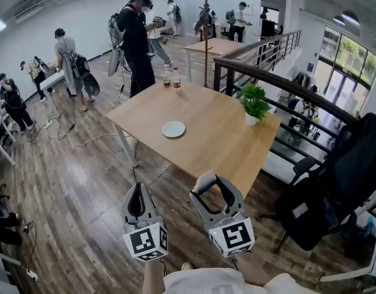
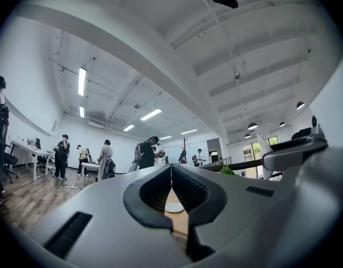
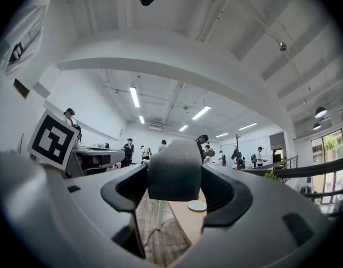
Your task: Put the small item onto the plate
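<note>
A small white plate (image 1: 173, 129) lies near the middle of the light wooden table (image 1: 218, 146); it also shows as the plate (image 2: 174, 207) and the plate (image 3: 197, 205) in the gripper views. My right gripper (image 1: 212, 187) hovers short of the table's near corner, shut on a small grey rounded item (image 1: 204, 180). That grey item (image 3: 174, 169) fills the gap between the jaws of the right gripper (image 3: 176, 190). My left gripper (image 1: 137, 195) hangs beside it over the floor. The left gripper (image 2: 171, 171) has its jaws touching, with nothing held.
A potted plant (image 1: 254, 101) stands near the table's right edge and two bottles (image 1: 175, 78) at its far corner. A dark railing (image 1: 280, 78) runs behind. A black chair with a jacket (image 1: 335, 188) is at the right. Several people stand on the wooden floor beyond.
</note>
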Demonstrator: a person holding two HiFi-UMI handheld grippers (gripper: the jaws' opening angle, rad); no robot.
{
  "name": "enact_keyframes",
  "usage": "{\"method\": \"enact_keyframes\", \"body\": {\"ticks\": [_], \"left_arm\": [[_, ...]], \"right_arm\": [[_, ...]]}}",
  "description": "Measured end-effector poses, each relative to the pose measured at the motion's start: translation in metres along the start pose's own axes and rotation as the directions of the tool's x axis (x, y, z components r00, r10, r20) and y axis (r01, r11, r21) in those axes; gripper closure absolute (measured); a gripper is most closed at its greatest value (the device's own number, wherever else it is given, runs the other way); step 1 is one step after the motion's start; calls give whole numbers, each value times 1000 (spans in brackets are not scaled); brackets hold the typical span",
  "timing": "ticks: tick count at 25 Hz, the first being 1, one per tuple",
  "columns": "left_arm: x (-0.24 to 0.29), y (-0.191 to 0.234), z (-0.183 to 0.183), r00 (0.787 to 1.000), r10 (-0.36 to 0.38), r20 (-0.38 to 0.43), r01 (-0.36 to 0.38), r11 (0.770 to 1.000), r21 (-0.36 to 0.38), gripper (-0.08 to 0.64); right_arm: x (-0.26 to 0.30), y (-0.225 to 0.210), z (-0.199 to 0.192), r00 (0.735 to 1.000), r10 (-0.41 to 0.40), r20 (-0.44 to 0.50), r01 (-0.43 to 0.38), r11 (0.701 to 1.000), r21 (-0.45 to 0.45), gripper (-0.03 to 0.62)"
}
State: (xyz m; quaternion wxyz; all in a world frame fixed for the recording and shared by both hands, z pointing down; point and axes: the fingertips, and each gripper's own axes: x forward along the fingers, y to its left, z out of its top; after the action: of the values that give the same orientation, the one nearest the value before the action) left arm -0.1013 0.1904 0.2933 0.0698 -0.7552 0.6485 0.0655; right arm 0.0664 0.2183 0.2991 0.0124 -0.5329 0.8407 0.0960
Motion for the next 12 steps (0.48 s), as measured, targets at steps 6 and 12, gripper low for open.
{"method": "enact_keyframes", "body": {"ticks": [6,12], "left_arm": [[10,34,-3,1000,4,10,-4,1000,-8,551],[16,70,-4,1000,-1,27,1,1000,-20,551]], "right_arm": [[26,21,-3,1000,12,0,-12,1000,-4,282],[53,45,-2,1000,0,3,1,1000,-31,282]]}}
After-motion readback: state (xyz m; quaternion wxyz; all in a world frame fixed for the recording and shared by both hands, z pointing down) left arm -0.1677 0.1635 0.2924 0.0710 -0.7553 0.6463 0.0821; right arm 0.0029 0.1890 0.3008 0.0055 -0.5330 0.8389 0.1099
